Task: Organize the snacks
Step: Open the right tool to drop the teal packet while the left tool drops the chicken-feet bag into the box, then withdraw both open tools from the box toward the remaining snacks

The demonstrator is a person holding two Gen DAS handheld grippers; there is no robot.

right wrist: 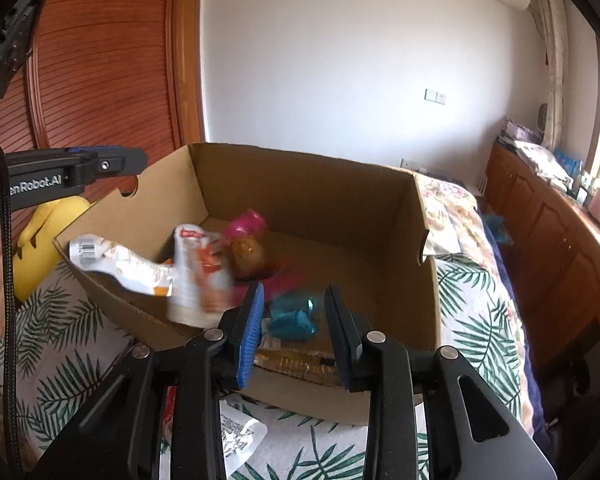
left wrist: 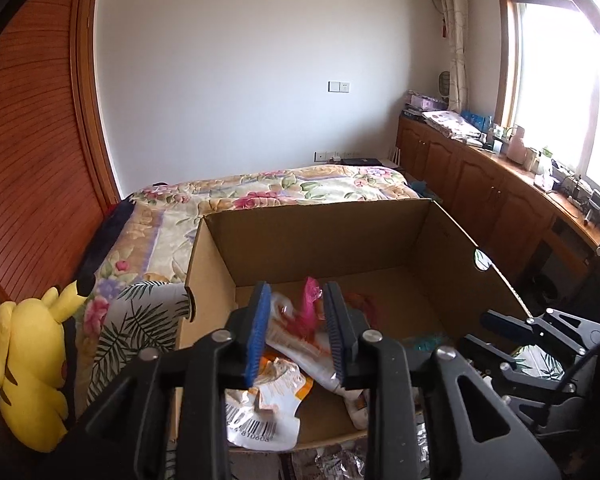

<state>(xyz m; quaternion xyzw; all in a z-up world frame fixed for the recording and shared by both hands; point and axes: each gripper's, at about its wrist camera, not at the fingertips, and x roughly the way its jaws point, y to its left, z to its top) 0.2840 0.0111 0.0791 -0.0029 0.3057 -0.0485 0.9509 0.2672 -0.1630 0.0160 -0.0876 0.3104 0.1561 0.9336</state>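
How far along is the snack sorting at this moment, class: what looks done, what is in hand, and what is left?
Done: several packets lie in the cardboard box, among them a pink-topped snack and a teal packet. In hand: nothing; the left gripper and right gripper are both open over the box. Left: a white packet and others on the leaf-print cover outside.
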